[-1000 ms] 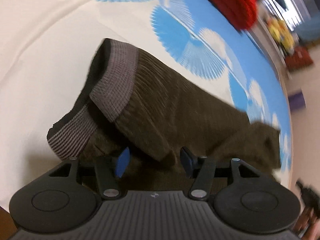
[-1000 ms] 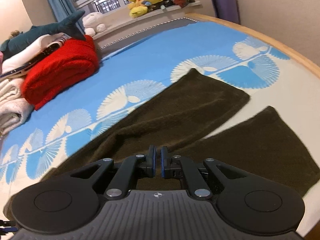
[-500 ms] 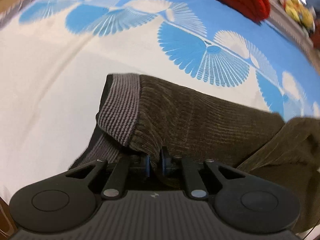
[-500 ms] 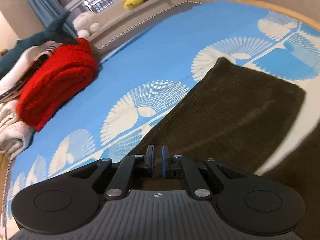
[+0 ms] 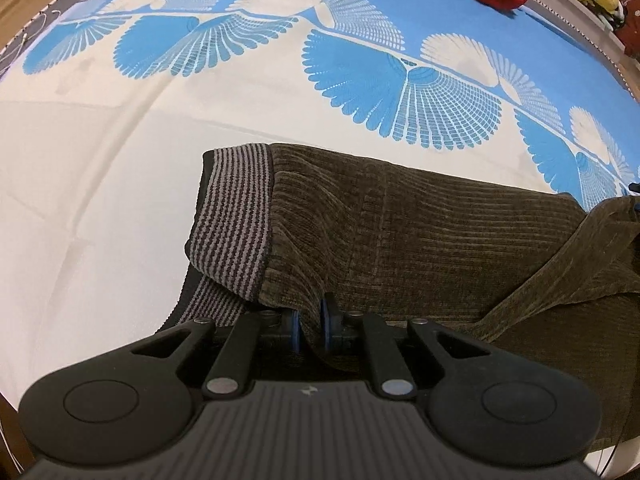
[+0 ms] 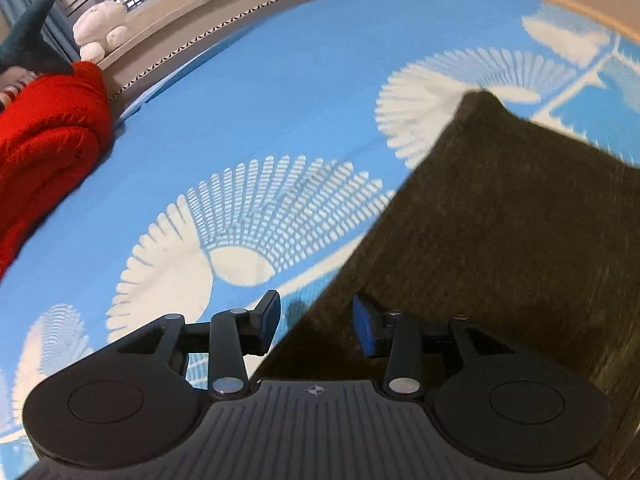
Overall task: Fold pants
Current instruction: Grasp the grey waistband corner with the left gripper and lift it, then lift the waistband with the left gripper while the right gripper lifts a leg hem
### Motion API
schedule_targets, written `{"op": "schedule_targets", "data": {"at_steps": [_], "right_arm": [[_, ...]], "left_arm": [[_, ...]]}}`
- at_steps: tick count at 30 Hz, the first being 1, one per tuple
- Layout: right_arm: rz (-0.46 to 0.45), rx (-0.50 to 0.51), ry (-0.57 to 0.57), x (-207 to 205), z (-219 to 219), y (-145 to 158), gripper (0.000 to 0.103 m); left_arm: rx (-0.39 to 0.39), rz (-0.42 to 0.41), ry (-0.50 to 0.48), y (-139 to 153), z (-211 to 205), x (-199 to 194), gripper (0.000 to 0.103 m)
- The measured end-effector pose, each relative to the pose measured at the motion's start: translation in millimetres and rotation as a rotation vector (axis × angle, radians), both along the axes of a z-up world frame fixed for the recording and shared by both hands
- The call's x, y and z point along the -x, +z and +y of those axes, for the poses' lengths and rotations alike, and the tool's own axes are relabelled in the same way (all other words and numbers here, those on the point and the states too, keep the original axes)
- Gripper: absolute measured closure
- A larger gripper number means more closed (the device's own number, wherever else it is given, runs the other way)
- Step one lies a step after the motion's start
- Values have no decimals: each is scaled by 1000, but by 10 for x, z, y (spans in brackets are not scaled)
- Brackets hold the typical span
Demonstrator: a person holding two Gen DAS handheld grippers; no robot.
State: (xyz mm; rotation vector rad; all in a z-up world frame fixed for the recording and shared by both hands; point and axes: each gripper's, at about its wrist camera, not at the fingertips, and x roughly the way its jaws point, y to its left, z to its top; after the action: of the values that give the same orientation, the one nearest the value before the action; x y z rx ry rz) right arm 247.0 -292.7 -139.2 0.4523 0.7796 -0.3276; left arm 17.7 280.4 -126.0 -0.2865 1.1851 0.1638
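We hold the left gripper (image 5: 310, 330) clamped on the near edge of the pants (image 5: 420, 240), just right of the striped waistband (image 5: 232, 220), on the bedspread (image 5: 100, 200). The right gripper (image 6: 316, 322) has its fingers apart astride 1 leg edge; if we lift now, that side would probably sag.

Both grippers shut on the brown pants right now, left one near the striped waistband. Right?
Not quite. The left gripper is shut on the pants near the striped waistband, but the right wrist view shows the right gripper open, fingers apart over the fabric edge.
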Motion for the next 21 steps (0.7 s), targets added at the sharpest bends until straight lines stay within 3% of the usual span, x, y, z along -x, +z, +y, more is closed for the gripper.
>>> {"op": "schedule_targets", "data": {"at_steps": [1, 2, 3, 6, 11, 17, 21], "right_arm": [[11, 29, -4, -3, 8, -1, 68], [30, 69, -16, 4, 18, 7, 88], [35, 83, -20, 26, 8, 17, 94], [12, 21, -59, 193, -142, 140, 97], [-69, -5, -55, 676, -345, 635, 97], [-161, -36, -74, 1849, -635, 1262, 98], [-145, -48, -68, 2823, -726, 1281, 98]], "left_arm": [[4, 2, 3, -1, 8, -4, 91], [6, 5, 6, -1, 9, -10, 91], [10, 7, 11, -3, 15, -15, 91], [25, 11, 23, 9, 36, -24, 91], [82, -6, 28, 65, 141, 28, 91], [142, -104, 22, 245, 273, 225, 92], [127, -146, 10, 331, 325, 461, 93]]}}
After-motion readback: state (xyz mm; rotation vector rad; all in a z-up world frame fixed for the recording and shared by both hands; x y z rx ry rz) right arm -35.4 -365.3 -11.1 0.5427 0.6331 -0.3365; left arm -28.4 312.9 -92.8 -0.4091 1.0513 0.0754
